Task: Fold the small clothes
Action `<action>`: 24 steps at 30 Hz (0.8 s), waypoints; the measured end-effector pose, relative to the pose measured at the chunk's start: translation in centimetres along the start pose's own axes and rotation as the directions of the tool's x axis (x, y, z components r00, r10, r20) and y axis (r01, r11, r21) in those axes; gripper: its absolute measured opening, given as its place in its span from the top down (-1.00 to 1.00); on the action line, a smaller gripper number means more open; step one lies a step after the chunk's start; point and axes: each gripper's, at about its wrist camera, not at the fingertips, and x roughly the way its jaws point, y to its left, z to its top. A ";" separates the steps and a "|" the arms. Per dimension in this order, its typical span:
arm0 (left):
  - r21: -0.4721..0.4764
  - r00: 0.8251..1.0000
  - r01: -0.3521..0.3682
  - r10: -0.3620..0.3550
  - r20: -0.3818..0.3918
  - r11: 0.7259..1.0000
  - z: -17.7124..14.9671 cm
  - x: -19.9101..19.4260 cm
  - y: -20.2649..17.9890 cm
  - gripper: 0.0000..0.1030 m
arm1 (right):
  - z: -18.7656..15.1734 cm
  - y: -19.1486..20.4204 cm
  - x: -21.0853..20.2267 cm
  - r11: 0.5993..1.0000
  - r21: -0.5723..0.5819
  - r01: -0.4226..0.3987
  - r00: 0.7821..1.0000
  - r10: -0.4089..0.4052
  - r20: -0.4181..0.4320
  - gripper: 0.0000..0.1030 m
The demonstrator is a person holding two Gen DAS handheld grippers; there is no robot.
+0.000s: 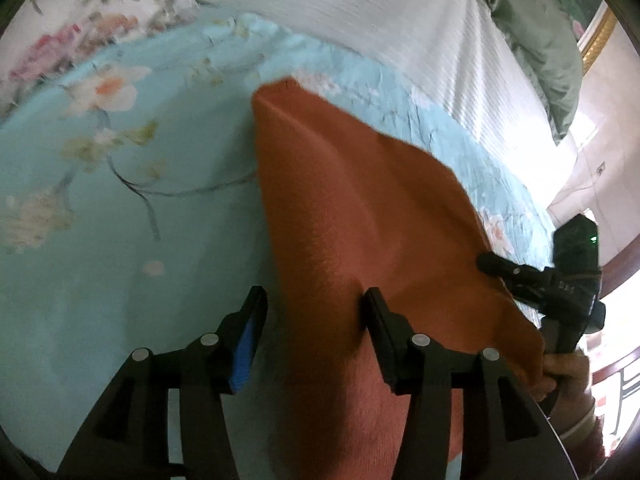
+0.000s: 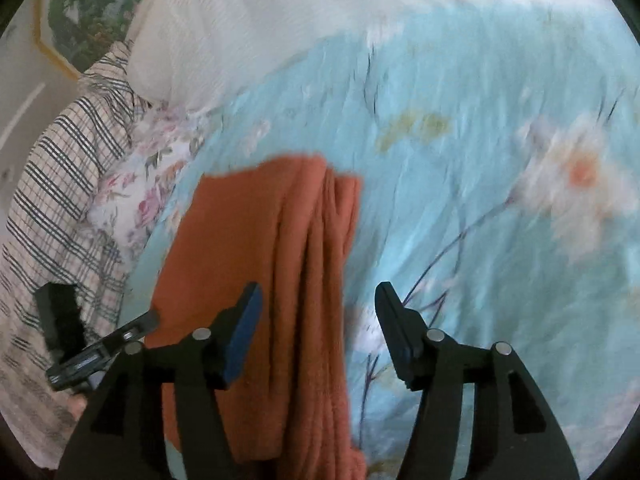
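- Orange, soft and fuzzy: that is the small cloth (image 1: 360, 216) I am folding, and it lies on the blue flowery bedspread (image 1: 120, 200).
- My left gripper (image 1: 316, 320) is wide apart. Cloth shows between its fingers, but they are not pinching it.
- My right gripper (image 2: 318, 316) is wide apart too, over the bunched folds of the cloth (image 2: 312, 260) (they look like long ridges).
- I think I have both grippers near the close edge so I can grab there and flatten or fold the cloth away from me.
- The far corner of the cloth comes to a point, with bare blue bedspread all around it.
- A checked cloth (image 2: 68, 168) and a white cover (image 1: 380, 12) lie past the bedspread, well apart, so I have room.
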 end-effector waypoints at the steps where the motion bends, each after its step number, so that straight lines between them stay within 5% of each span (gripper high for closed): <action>1: 0.012 1.000 -0.010 0.010 0.028 1.000 -0.1 -1.0 -0.2 0.01 | 0.4 0.3 -0.6 1.000 -0.019 -0.005 1.000 0.006 0.018 -0.16; 4: 0.063 0.995 -0.010 0.004 0.095 0.998 -1.1 -4.0 -0.8 0.05 | 1.4 2.0 -0.5 0.997 -0.069 -0.044 0.999 0.045 0.011 -0.09; 8: 0.136 0.991 0.053 -0.069 0.114 0.989 -2.3 -5.9 -2.3 0.06 | 2.4 3.1 2.6 0.995 -0.102 -0.001 0.999 -0.004 -0.049 0.20; 12: 0.176 0.990 0.093 -0.110 0.089 0.980 -2.9 -5.5 -3.9 0.09 | 2.8 2.6 4.4 0.997 -0.076 0.019 0.995 -0.026 -0.097 0.77; 15: 0.199 0.991 0.114 -0.126 0.049 0.973 -3.3 -4.7 -4.7 0.16 | 2.8 3.5 0.7 0.994 -0.073 -0.076 0.997 0.076 0.006 0.79; 18: 0.239 0.990 0.126 -0.138 0.038 0.963 -3.9 -4.9 -5.6 0.16 | 2.2 3.4 -1.9 0.995 -0.062 -0.079 0.993 0.083 0.078 0.79; 24: 0.238 0.991 0.134 -0.133 -0.020 0.962 -5.0 -2.9 -5.7 0.24 | 0.6 -1.3 2.4 0.999 0.031 0.011 1.000 -0.011 -0.019 0.79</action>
